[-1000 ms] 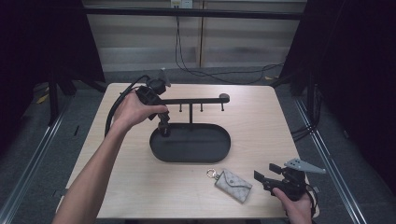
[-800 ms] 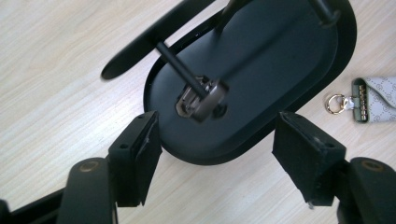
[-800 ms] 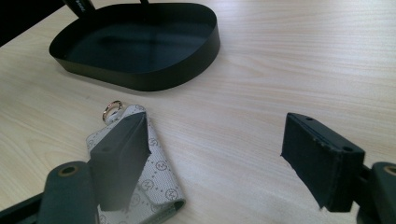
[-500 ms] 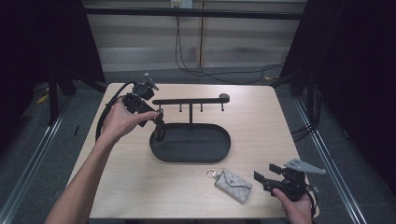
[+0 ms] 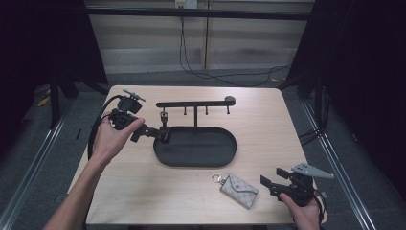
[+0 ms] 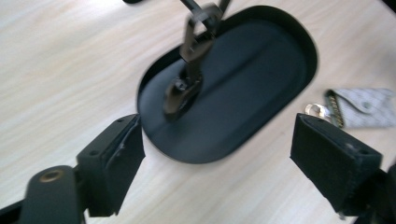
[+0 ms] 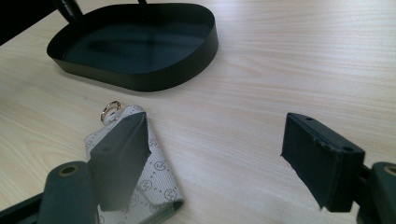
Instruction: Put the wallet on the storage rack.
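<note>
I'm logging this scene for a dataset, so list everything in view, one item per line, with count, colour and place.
table: one, light wood, centre of the high view.
tray: one, black, oval, mid-table.
hook bar: one, black, on a post rising from the tray's far side.
dark key fob: one, hanging by its clasp from the bar's left hook, over the tray's left end.
key pouch: one, grey patterned, with a ring, on the table in front of the tray.
cables: several, black, on the floor beyond the table.
left gripper: one, black, open, beside the key fob.
right gripper: one, black, open, beside the pouch.
</note>
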The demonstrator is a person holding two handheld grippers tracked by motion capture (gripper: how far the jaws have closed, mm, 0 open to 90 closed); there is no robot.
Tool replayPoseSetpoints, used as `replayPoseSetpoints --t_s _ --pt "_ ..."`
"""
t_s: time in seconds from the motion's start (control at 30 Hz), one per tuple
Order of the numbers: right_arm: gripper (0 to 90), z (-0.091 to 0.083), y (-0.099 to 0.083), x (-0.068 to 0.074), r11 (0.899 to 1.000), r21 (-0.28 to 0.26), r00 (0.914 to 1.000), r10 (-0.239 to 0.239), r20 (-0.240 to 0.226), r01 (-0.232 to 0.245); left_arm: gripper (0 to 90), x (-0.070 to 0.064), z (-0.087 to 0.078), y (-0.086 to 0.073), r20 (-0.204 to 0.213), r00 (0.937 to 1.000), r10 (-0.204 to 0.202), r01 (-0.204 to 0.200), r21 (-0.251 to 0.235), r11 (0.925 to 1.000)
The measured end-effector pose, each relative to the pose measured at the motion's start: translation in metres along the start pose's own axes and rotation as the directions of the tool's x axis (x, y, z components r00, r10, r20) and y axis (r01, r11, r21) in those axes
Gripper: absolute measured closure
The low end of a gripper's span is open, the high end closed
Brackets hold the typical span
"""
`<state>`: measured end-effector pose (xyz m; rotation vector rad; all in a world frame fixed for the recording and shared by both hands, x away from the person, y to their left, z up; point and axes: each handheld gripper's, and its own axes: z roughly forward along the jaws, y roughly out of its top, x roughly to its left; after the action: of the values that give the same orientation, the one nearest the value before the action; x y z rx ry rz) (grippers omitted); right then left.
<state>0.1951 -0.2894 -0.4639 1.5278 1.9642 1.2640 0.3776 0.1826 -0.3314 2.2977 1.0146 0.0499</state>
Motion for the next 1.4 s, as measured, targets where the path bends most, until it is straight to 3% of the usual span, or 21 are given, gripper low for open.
replayPoseSetpoints --t_s 0.1,0.2,0.23,0.33,0.43,0.57,0.6,0.67,0.77,0.83,0.97,1.0,1.1,1.17,1.23,1.27,1.37,1.4 --pt "22.7 0.000 0.000 0.000 1.000 0.000 1.0000 0.001 0.000 -0.001 19.0 -0.001 -0.003 -0.015 0.011 0.9996 0.027 -0.027 -0.017 0.9995" --pt "22.7 0.001 0.001 0.000 1.000 0.002 1.0000 0.006 0.002 -0.006 18.1 -0.002 -0.004 -0.022 0.017 0.9994 0.029 -0.029 -0.024 0.9993" --pt "22.7 0.002 0.001 0.000 1.000 0.001 1.0000 0.003 0.002 -0.003 17.9 -0.002 -0.005 -0.029 0.026 0.9993 0.028 -0.027 -0.053 0.9982" --pt "22.7 0.002 0.001 0.000 1.000 0.003 1.0000 0.001 0.003 -0.001 16.8 -0.002 -0.006 -0.034 0.031 0.9990 0.031 -0.029 -0.065 0.9975" --pt "22.7 0.002 0.001 0.001 1.000 0.003 1.0000 0.001 0.006 -0.001 17.6 -0.003 -0.006 -0.047 0.037 0.9991 0.023 -0.019 -0.108 0.9939" --pt "22.7 0.002 0.001 0.000 1.000 0.001 1.0000 0.005 0.006 -0.005 24.9 -0.006 -0.004 -0.061 0.035 0.9991 0.024 -0.019 -0.147 0.9890" --pt "22.7 0.002 0.001 0.000 1.000 0.003 1.0000 0.004 0.007 -0.004 25.0 -0.007 -0.001 -0.070 0.042 0.9990 0.016 -0.008 -0.192 0.9814" --pt "22.7 0.002 0.000 0.001 1.000 0.003 1.0000 -0.001 0.008 0.001 25.0 -0.010 0.001 -0.079 0.012 0.9998 0.018 -0.015 -0.222 0.9750" --pt "22.7 0.001 0.000 0.001 1.000 0.002 1.0000 -0.003 0.005 0.003 24.9 -0.013 0.004 -0.090 0.025 0.9993 0.026 -0.019 -0.245 0.9693" --pt "22.7 0.000 0.000 0.001 1.000 0.005 1.0000 -0.003 0.005 0.003 24.8 -0.013 0.006 -0.098 0.038 0.9987 0.033 -0.022 -0.252 0.9675" --pt "22.7 0.001 0.000 0.001 1.000 0.005 1.0000 -0.005 0.002 0.005 24.9 -0.014 0.007 -0.111 0.029 0.9984 0.049 -0.040 -0.260 0.9648" --pt "21.5 0.000 0.001 0.001 1.000 0.000 1.0000 0.007 -0.001 -0.007 24.9 -0.019 0.007 -0.120 0.010 0.9980 0.062 -0.057 -0.257 0.9647" --pt "20.1 -0.001 0.001 -0.001 1.000 0.004 0.9998 0.015 -0.017 -0.014 24.9 -0.024 0.007 -0.131 0.003 0.9984 0.057 -0.054 -0.272 0.9609" --pt "19.9 -0.001 0.002 0.000 1.000 0.011 0.9997 0.009 -0.022 -0.009 24.9 -0.028 0.010 -0.144 -0.001 0.9989 0.047 -0.046 -0.271 0.9614" --pt "19.7 -0.001 0.003 0.001 1.000 0.021 0.9995 0.002 -0.032 -0.001 25.1 -0.029 0.013 -0.152 0.024 0.9991 0.036 -0.029 -0.267 0.9634" --pt "19.6 -0.001 0.003 0.002 1.000 0.023 0.9993 -0.001 -0.038 0.002 26.2 -0.031 0.015 -0.155 0.029 0.9990 0.034 -0.025 -0.252 0.9674" --pt "19.7 -0.001 0.005 0.005 0.999 0.032 0.9988 -0.007 -0.049 0.009 27.2 -0.036 0.018 -0.164 0.009 0.9990 0.045 -0.042 -0.231 0.9720" --pt "19.7 -0.002 0.005 0.006 0.999 0.030 0.9990 -0.016 -0.042 0.017 27.2 -0.037 0.018 -0.168 0.017 0.9993 0.034 -0.029 -0.238 0.9708"
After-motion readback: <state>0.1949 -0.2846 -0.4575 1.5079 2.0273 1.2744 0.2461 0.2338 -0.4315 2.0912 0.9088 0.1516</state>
